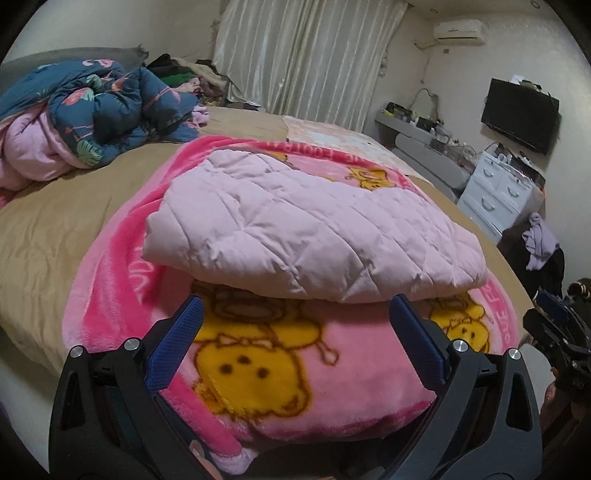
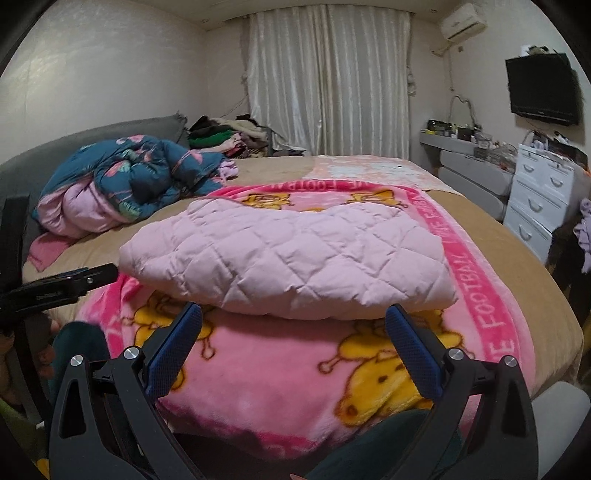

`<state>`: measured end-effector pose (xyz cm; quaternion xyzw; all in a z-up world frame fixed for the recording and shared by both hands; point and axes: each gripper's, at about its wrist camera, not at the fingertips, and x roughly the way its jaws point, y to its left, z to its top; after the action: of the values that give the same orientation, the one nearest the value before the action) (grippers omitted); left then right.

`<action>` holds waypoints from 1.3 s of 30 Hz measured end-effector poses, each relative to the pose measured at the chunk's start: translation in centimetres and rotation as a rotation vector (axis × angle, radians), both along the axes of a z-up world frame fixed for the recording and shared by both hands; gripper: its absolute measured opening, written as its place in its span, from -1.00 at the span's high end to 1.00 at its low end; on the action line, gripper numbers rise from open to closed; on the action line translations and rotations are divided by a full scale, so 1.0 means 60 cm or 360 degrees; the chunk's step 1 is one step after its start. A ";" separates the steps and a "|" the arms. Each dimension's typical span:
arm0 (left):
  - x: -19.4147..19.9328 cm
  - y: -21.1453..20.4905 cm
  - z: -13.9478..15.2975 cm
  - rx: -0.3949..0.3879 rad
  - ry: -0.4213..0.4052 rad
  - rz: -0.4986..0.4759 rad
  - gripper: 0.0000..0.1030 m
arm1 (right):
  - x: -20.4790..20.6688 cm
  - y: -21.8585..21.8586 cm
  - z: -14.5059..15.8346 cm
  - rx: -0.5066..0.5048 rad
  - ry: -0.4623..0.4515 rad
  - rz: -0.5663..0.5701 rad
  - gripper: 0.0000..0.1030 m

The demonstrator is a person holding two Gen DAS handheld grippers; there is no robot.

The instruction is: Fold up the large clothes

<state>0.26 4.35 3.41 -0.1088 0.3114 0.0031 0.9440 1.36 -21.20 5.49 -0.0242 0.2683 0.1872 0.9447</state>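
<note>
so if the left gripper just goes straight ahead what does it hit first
Most likely the near folded edge of the pale pink quilted garment, lying on the pink cartoon fleece blanket. The left gripper is open, though depth is uncertain.

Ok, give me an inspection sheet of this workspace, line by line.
Surface: bed with a tan cover; a pink cartoon blanket is spread across it.
Job's things: a pale pink quilted garment lies folded on the blanket.
Clutter: crumpled blue floral duvet near the headboard; clothes pile behind it.
Grippers: left gripper and right gripper both have jaws wide open, holding nothing, short of the garment's near edge.
Cables: a thin cable loops on the wall above the shelf.
Surroundings: curtains, air conditioner, wall television, white drawers.
</note>
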 end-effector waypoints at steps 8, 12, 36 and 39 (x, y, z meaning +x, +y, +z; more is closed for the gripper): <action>-0.004 -0.023 -0.012 0.0020 0.0023 -0.0038 -0.82 | 0.008 0.005 -0.011 0.0005 0.0046 -0.0024 -0.92; -0.004 -0.029 -0.012 0.0068 0.0041 -0.0003 -0.82 | 0.010 0.004 -0.014 0.0009 0.0060 -0.0029 -0.92; -0.008 -0.027 -0.007 0.0065 0.0018 -0.0003 -0.82 | 0.012 0.005 -0.016 0.0005 0.0061 -0.0028 -0.92; -0.009 -0.026 -0.005 0.0065 0.0018 -0.0002 -0.82 | 0.012 0.005 -0.016 0.0007 0.0062 -0.0029 -0.92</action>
<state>-0.27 2.80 3.13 -0.0893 0.3167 0.0094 0.9443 2.08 -20.93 4.53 -0.0161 0.2863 0.1796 0.9410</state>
